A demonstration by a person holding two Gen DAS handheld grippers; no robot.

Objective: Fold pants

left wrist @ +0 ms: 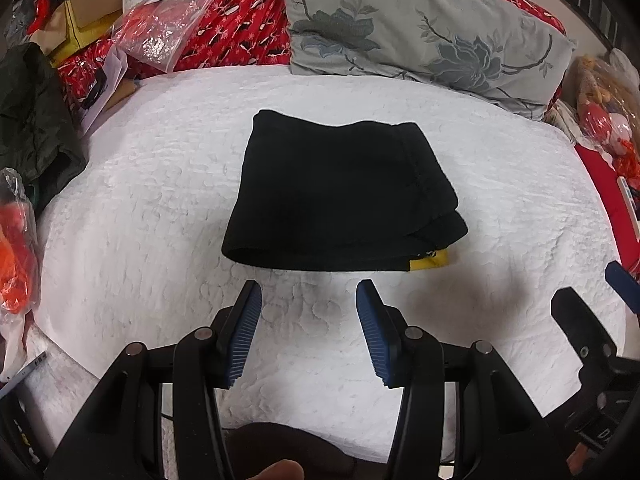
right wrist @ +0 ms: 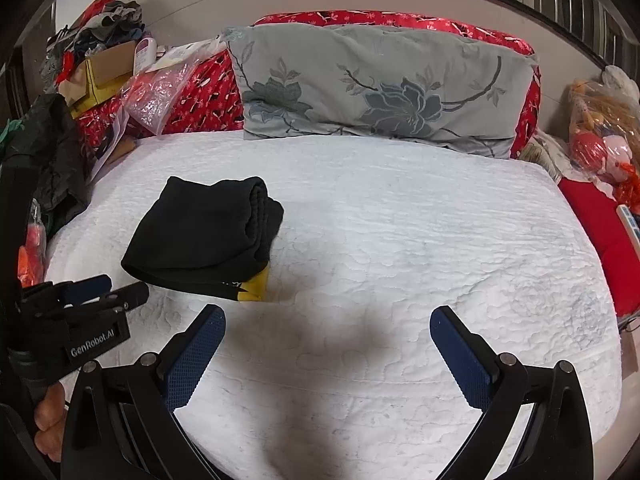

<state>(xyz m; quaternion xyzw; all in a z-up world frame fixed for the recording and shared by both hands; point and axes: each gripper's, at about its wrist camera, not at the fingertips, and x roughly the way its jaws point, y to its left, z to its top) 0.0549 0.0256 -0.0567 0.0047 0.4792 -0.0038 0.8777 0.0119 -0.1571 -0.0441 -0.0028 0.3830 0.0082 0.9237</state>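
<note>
The black pants lie folded into a compact rectangle on the white quilted bed, with a yellow patch at the near right corner. My left gripper is open and empty, just in front of the fold's near edge, not touching it. In the right wrist view the folded pants lie to the left. My right gripper is open and empty over bare quilt, right of the pants. The left gripper shows at the left edge of that view.
A grey floral pillow leans on a red patterned cushion at the head of the bed. Plastic bags, a cardboard box and dark clothing crowd the left side. Bagged toys sit at the right.
</note>
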